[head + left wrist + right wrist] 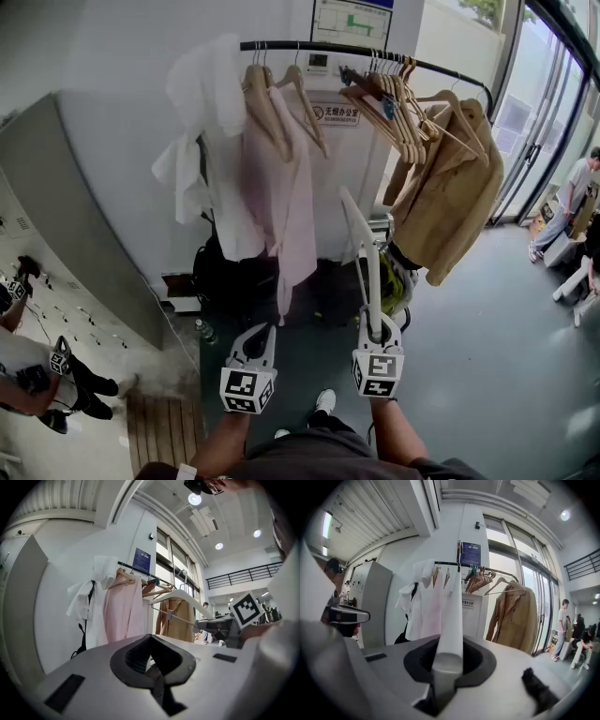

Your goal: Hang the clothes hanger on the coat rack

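Observation:
The coat rack's black rail (328,47) runs across the top, carrying a white garment (211,141), a pink shirt (281,187), several bare wooden hangers (389,103) and a tan jacket (450,187). My right gripper (378,330) is shut on one end of a white plastic hanger (372,272), which rises from the jaws towards the rack, well below the rail. In the right gripper view the hanger (451,616) stands up between the pads of the right gripper (445,663). My left gripper (255,342) hangs beside it, shut with nothing in it (152,660); its view shows the hanger (180,593).
A grey locker cabinet (84,216) stands to the left of the rack. A black bag (225,272) and a bottle (204,330) lie on the floor under the clothes. One person (572,202) stands by the glass doors at right, another (28,375) at the lower left.

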`<state>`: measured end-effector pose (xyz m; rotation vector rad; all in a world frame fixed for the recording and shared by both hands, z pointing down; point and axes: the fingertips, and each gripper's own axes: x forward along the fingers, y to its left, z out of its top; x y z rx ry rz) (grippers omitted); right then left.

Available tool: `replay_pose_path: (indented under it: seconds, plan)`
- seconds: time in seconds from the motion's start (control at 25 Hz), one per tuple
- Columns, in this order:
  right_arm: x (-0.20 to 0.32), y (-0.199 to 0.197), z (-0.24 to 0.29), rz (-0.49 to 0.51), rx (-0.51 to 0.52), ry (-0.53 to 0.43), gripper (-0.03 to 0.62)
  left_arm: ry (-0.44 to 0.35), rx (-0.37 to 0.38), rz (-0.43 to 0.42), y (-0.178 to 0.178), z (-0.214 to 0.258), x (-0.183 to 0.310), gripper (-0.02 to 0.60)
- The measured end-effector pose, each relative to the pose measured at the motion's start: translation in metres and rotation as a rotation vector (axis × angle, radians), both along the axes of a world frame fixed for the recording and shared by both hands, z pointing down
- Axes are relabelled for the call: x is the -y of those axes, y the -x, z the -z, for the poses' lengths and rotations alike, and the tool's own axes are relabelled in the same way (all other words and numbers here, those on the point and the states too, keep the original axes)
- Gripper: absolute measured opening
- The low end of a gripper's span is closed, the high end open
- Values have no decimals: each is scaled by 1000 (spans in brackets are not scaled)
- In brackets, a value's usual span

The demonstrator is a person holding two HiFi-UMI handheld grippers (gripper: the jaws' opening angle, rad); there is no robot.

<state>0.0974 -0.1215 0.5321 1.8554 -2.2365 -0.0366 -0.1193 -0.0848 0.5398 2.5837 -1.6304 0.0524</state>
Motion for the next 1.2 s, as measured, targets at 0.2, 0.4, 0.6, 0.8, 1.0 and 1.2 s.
replay_pose_path:
  seconds: [0.2,0.4,0.6,0.8,1.0,1.2]
  plan:
    - [25,-9,1,13,9,13,54,5,-3,3,-10,2,20,2]
    - [65,-15,2,46,8,14,54,-3,1,27,-22,6,58,2]
    - [113,-23,3,81,8,10,54,-17,14,23,-40,14,95,2]
    - [158,-29,15,119,19,-11,53,7,17,64,-49,10,122,2]
    - [194,-30,22,131,18,-8,54,44,15,103,-43,-2,140,2]
    - [222,-23,30,128,-3,-6,54,26,17,112,-29,7,163,2]
